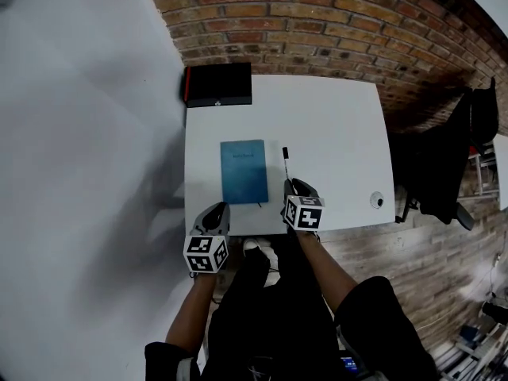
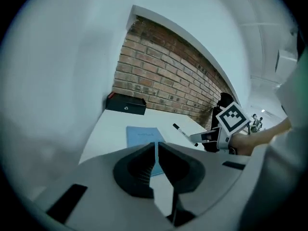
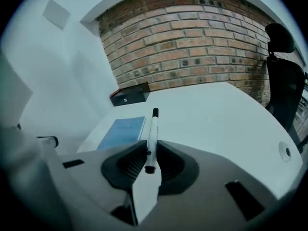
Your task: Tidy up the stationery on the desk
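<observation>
A white marker pen with a black cap (image 3: pixel 153 131) sticks out forward from between the jaws of my right gripper (image 3: pixel 150 150), which is shut on it over the near part of the white desk (image 1: pixel 333 125). In the head view the pen (image 1: pixel 286 165) points away from the right gripper (image 1: pixel 295 190). A blue notebook (image 1: pixel 244 171) lies flat on the desk just left of the pen. My left gripper (image 1: pixel 213 217) hovers at the desk's near left edge, shut with nothing between its jaws (image 2: pixel 157 153). A black box with a red edge (image 1: pixel 218 84) sits at the far left corner.
A brick wall (image 1: pixel 317 22) runs behind the desk. A black office chair (image 1: pixel 452 165) stands to the right. A round cable port (image 1: pixel 377 200) is set into the desk's near right corner. The person's legs are below the near edge.
</observation>
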Available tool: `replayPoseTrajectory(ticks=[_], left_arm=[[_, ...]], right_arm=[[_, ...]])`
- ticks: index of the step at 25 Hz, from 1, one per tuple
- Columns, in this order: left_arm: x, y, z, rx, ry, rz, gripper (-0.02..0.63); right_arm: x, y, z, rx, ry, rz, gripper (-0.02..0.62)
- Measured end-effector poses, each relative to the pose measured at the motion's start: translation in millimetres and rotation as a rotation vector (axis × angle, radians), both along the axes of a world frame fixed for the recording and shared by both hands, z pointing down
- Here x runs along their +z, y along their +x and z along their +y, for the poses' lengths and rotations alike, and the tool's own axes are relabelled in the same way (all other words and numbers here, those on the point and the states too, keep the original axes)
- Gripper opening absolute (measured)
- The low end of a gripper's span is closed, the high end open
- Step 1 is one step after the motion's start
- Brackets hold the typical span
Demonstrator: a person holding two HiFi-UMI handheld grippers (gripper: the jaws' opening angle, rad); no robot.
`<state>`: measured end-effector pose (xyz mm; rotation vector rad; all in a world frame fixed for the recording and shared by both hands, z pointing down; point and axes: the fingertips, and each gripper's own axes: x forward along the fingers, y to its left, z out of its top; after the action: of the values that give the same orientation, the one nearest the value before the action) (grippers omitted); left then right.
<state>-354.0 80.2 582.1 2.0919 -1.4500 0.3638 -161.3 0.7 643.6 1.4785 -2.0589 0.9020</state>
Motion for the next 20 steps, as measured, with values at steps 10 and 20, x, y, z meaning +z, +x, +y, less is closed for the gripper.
replayPoseTrajectory(ticks=[10,20], left_arm=[[9,-21,18,-0.048,-0.025,-0.01,0.034],[18,-38,30,-0.073,-0.047,-0.015,0.034]], right_arm=[[18,-29,7,-0.002,-0.062,-0.071,0.077],[37,-44,11,-0.006,-0.123,-0.069,0.077]])
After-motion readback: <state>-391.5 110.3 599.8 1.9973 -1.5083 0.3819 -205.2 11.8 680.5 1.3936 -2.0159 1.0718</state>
